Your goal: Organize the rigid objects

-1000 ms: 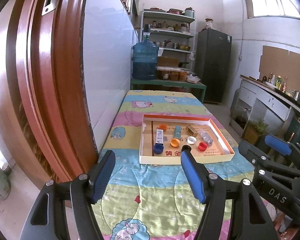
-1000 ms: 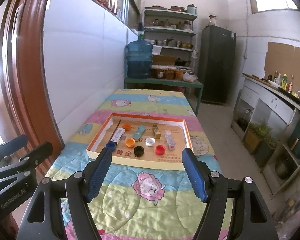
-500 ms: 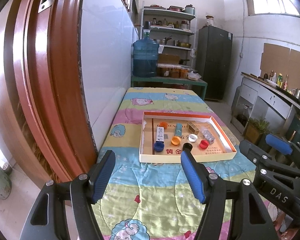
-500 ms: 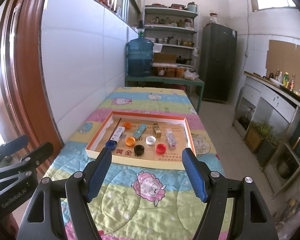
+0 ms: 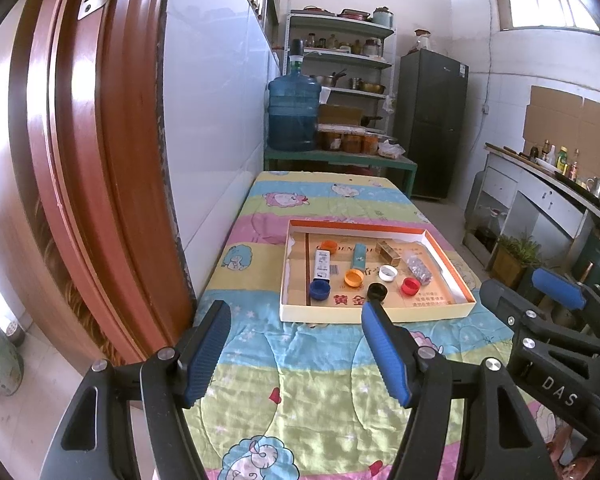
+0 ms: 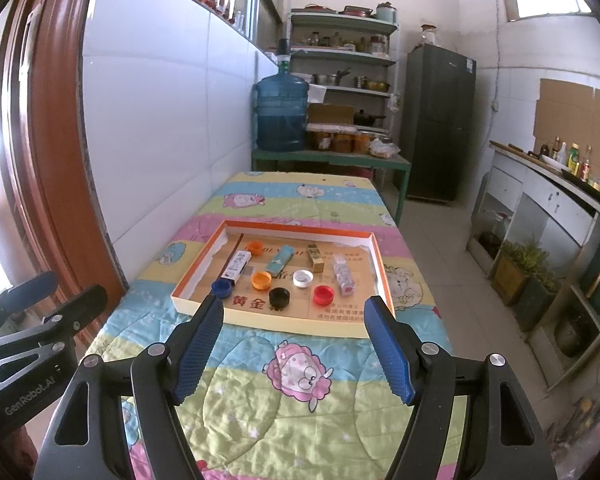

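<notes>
Ten small rigid pieces lie inside the shallow orange-rimmed tray (image 6: 384, 276) on the quilt-covered table (image 6: 308, 396). Four slim boxes stand in a back row: white box (image 6: 238, 265), teal box (image 6: 280, 258), gold box (image 6: 315, 258) and clear packet (image 6: 343, 274). An orange cap (image 6: 255, 247) sits at the white box's 12 o'clock; blue cap (image 6: 222, 288), second orange cap (image 6: 261, 280), black cap (image 6: 280, 297), white cap (image 6: 303, 278) and red cap (image 6: 324, 294) run along the front.

That loose grouping fits either a finished sort or one under way; I cannot tell which.

Both tools hang short of the tray at its 6 o'clock: left gripper (image 5: 296, 350) and right gripper (image 6: 294, 350), each spread wide and holding nothing. The tray's raised front wall stands between them and the caps. A wooden door frame (image 5: 100, 160) crowds 9 o'clock; a water jug (image 6: 282, 114) stands at 12.
</notes>
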Demonstrator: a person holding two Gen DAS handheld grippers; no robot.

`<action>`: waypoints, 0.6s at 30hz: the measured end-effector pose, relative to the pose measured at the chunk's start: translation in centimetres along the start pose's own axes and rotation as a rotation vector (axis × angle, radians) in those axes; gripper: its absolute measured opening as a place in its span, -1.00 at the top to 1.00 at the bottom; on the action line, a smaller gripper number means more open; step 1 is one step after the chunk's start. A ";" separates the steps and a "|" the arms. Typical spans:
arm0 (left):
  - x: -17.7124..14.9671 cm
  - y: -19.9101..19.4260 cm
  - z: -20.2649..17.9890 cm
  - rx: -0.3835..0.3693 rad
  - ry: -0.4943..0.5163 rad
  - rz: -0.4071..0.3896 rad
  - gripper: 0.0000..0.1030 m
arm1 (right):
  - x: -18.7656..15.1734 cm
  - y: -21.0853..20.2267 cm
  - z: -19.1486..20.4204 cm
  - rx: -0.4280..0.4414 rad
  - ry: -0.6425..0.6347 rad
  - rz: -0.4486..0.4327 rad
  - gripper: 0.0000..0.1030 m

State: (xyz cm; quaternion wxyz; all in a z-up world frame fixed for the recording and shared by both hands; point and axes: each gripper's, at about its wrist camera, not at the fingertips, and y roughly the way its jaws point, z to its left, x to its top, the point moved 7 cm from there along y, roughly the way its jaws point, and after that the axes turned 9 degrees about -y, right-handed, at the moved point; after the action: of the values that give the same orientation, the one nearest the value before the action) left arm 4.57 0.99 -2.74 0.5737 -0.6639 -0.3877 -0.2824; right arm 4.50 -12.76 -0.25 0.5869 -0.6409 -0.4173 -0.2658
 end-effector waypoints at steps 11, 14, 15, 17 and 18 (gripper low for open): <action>-0.2 0.1 0.1 -0.001 -0.001 0.004 -0.32 | 0.1 0.0 0.0 0.001 0.001 0.001 -0.44; -0.2 0.2 0.1 -0.002 -0.001 0.003 -0.32 | 0.1 0.0 0.0 0.001 0.001 0.001 -0.44; -0.1 0.2 0.1 -0.001 -0.001 0.003 -0.32 | 0.0 0.0 0.0 0.001 0.000 0.001 -0.44; -0.2 0.2 0.1 -0.001 -0.001 0.003 -0.32 | 0.1 0.0 0.0 0.001 0.000 0.001 -0.44; -0.2 0.2 0.1 -0.002 -0.001 0.003 -0.32 | 0.0 0.2 0.0 0.001 0.001 0.002 -0.44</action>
State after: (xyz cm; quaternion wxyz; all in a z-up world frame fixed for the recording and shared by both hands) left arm 4.62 1.04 -2.99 0.5733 -0.6652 -0.3867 -0.2815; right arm 4.63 -12.72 -0.37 0.5877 -0.6408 -0.4167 -0.2651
